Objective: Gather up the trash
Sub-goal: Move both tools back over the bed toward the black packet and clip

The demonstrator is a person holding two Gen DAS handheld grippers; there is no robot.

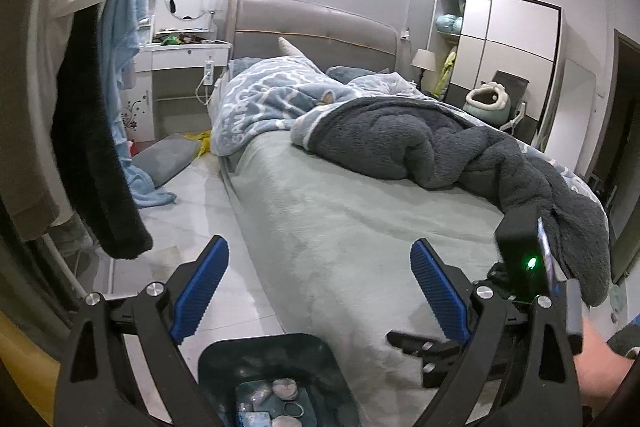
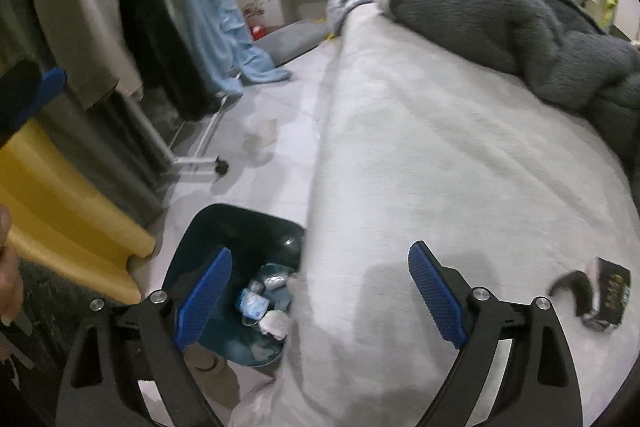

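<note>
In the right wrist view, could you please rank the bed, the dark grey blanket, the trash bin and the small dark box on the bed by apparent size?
1. bed
2. dark grey blanket
3. trash bin, enlarged by nearness
4. small dark box

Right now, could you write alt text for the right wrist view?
The open right gripper hangs empty above a dark bin of wrappers and tissues, on the floor beside a bed. A grey blanket lies on the bed; clothes hang at left.
</note>
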